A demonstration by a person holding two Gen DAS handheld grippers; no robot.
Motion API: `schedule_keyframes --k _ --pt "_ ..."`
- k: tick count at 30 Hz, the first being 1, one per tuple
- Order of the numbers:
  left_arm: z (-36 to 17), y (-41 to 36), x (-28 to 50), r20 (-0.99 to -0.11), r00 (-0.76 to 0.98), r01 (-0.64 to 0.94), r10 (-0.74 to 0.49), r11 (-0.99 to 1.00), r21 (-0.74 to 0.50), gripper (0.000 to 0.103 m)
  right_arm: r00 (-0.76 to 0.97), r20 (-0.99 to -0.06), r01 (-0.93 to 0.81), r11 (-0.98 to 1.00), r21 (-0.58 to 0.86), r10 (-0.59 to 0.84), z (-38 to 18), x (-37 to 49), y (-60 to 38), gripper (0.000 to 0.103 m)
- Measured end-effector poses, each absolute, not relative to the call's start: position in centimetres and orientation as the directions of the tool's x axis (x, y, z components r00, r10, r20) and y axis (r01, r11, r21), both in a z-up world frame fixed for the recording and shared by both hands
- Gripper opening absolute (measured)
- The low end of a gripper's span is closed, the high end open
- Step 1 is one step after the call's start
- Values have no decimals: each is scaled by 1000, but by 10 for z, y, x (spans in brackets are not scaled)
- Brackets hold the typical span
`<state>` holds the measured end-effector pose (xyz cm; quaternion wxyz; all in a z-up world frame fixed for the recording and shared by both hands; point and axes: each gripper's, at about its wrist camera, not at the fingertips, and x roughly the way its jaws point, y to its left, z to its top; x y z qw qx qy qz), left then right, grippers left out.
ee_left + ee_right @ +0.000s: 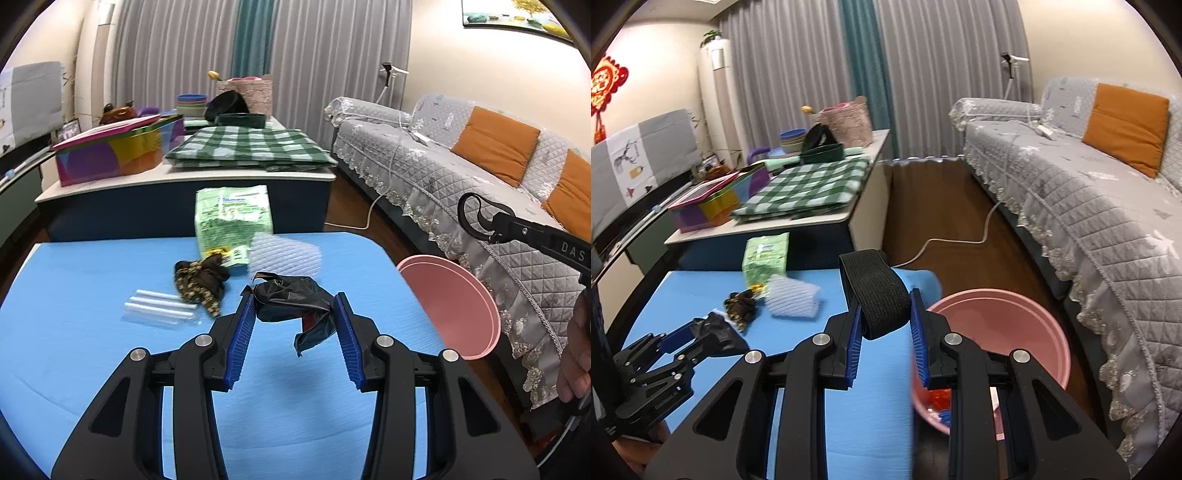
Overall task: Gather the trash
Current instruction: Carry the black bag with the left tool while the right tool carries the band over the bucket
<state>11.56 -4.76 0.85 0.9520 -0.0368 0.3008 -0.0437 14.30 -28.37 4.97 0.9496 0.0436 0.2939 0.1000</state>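
My left gripper (295,306) is shut on a crumpled black plastic bag (291,301) and holds it just above the blue table (92,332); it also shows in the right wrist view (701,330). My right gripper (884,306) is shut on a black elastic band (875,291), held over the table's right edge beside the pink bin (1015,321). The bin (454,302) holds some red and blue scraps. On the table lie a brown patterned wrapper (201,282), a white foam net (286,253), a green tissue pack (232,218) and clear plastic tubes (159,304).
A low cabinet (184,177) behind the table carries a green checked cloth (247,146), a colourful box (118,147) and bowls. A grey sofa (1089,192) with orange cushions stands at the right. A white cable (960,242) lies on the wooden floor.
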Motion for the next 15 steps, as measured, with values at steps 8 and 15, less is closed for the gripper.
schedule_keyframes --k 8,15 --pt "11 -82 130 -569 809 122 -147 989 -83 43 821 -556 -46 986 160 129 53 150 -335 25" --pt "12 -115 149 -569 801 171 -186 982 -81 43 820 -569 16 991 131 62 49 157 -361 25"
